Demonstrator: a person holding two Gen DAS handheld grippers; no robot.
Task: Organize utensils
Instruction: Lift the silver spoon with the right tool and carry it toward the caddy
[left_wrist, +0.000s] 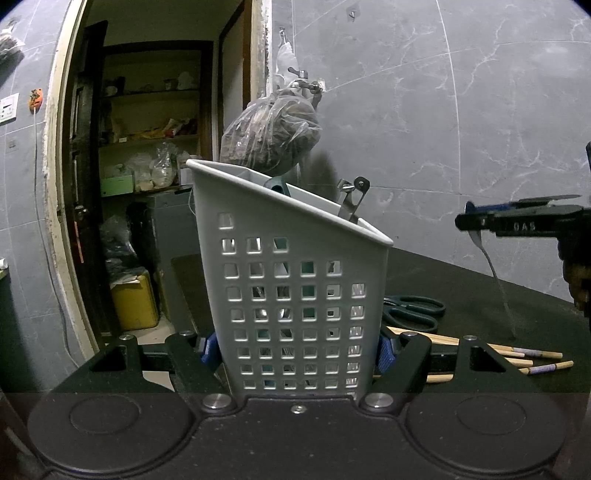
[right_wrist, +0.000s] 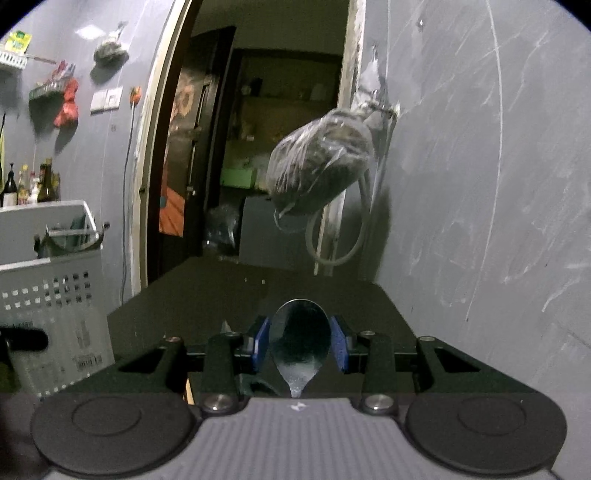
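A grey perforated utensil holder (left_wrist: 295, 280) stands on the dark table, and my left gripper (left_wrist: 295, 350) is shut on its lower sides with both blue pads pressed against it. A metal utensil (left_wrist: 352, 201) and a teal handle (left_wrist: 279, 186) stick out of its top. My right gripper (right_wrist: 299, 332) is shut on a steel spoon (right_wrist: 299, 343), its bowl sitting between the blue pads. In the left wrist view the right gripper (left_wrist: 476, 219) hovers to the right of the holder, and the spoon's handle (left_wrist: 495, 280) hangs down toward the table. The holder (right_wrist: 48, 295) is at the far left of the right wrist view.
Dark-handled scissors (left_wrist: 413, 312) and several wooden chopsticks (left_wrist: 517, 356) lie on the table to the right of the holder. A filled plastic bag (right_wrist: 321, 166) hangs from a wall tap above the table's far end. An open doorway (left_wrist: 147, 184) lies to the left.
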